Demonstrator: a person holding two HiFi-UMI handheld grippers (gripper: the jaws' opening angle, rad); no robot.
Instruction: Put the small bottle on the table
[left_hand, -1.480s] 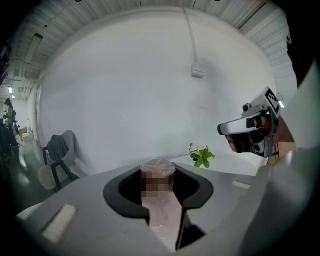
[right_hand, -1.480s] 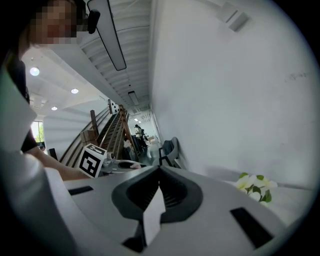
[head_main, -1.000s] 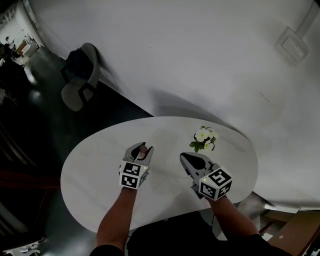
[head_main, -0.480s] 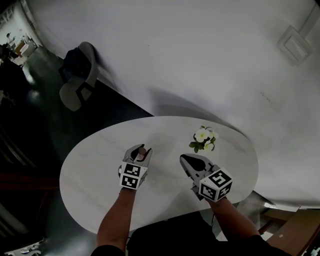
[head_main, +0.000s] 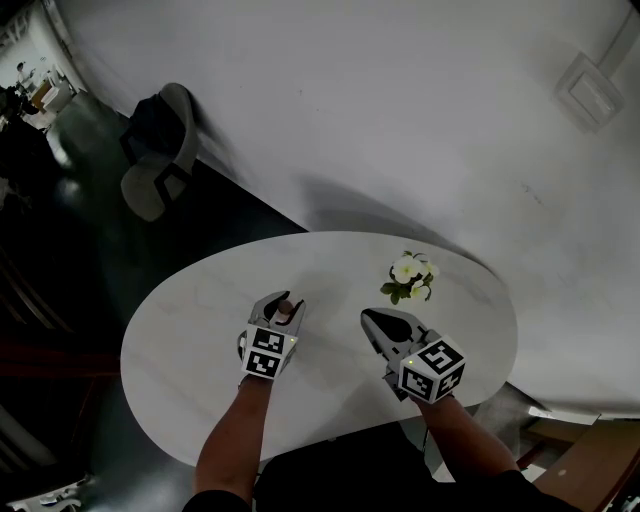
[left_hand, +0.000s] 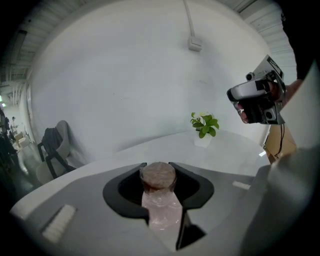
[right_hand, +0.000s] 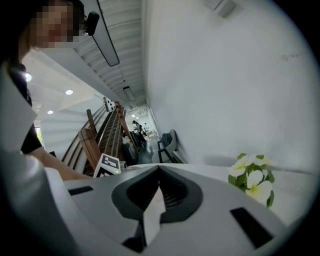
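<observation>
left gripper (head_main: 285, 303) fingers clasped the small bottle (left_hand: 160, 200) just under its brown cap, above the white tabletop (head_main: 180, 350) (contact with the surface not discernible). right gripper (head_main: 385, 318) fingers pressed together, empty, near the potted flowers (head_main: 408, 277).

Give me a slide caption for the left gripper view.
Left gripper grips a small brown-capped bottle, white table and potted flowers beyond.
</observation>
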